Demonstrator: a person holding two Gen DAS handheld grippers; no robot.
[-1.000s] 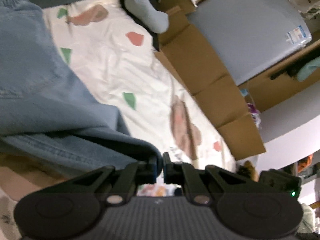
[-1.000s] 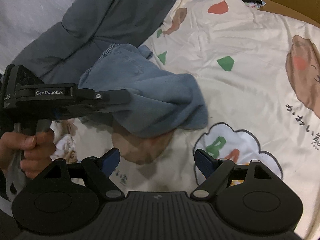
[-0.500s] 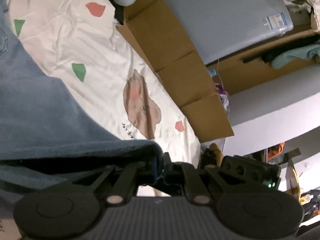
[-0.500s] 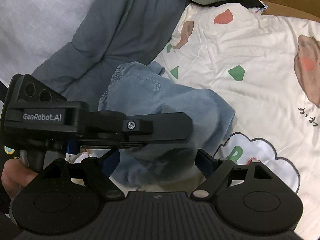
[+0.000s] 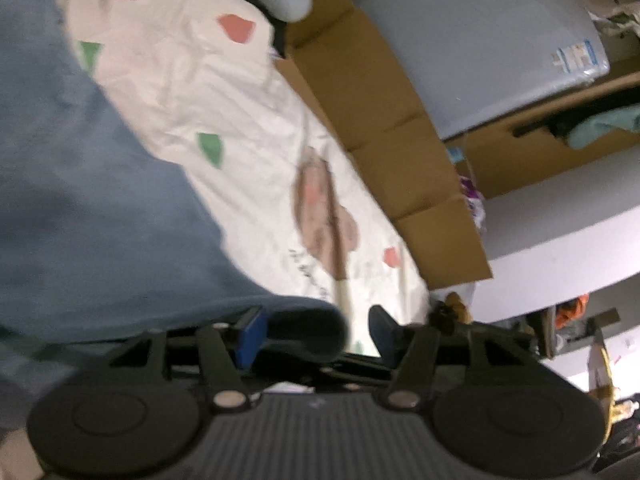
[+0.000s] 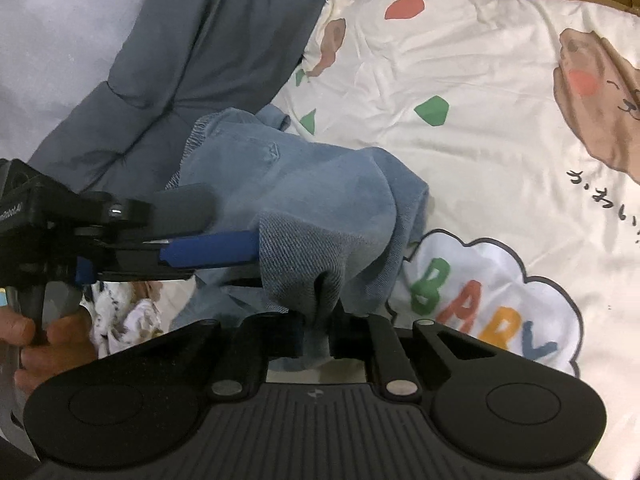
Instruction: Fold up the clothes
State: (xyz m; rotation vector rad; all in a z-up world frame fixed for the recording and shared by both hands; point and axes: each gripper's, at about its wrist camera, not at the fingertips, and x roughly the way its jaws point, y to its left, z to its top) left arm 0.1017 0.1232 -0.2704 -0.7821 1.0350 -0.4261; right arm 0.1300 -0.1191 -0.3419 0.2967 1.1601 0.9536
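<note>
A: Quick pass. Your right gripper (image 6: pixel 316 336) – state?

B: Jaws closing, pads already pinched on a bunched fold of the blue denim garment (image 6: pixel 304 200). So you're gripping the fabric there.

A: And left gripper (image 5: pixel 316 330)?

B: Jaws opening. Denim hem sits between them, up against the blue pad on one side; other pad stands clear of it. Not clamping. In the right wrist view you see it side-on, coming in from the left edge, blue pad against the cloth.

A: Where's the garment?

B: Heaped on the cream bedsheet (image 6: pixel 460 60), toward the sheet's left edge, partly lifted between your two grippers. Elastic waistband end lies next to the grey padded jacket (image 6: pixel 200 52), which overlaps that same edge.

A: Any readable text?

B: Sheet print: cloud w/ coloured letters "BABY" (image 6: pixel 476 300) near the bottom edge of the sheet. Small black script by the brown animal print (image 6: pixel 592 92) at the right edge – can't read it. Left gripper body has a white logo, cut off, reads approx "…nRobot.AI". White/blue label (image 5: pixel 576 56) on the grey panel (image 5: pixel 480 40) in left wrist view – too blurry.

A: Other stuff?

B: Cardboard (image 5: pixel 384 120) along the sheet's far edge. Your hand (image 6: pixel 40 344) wraps the left gripper's handle, bottom-left corner.
</note>
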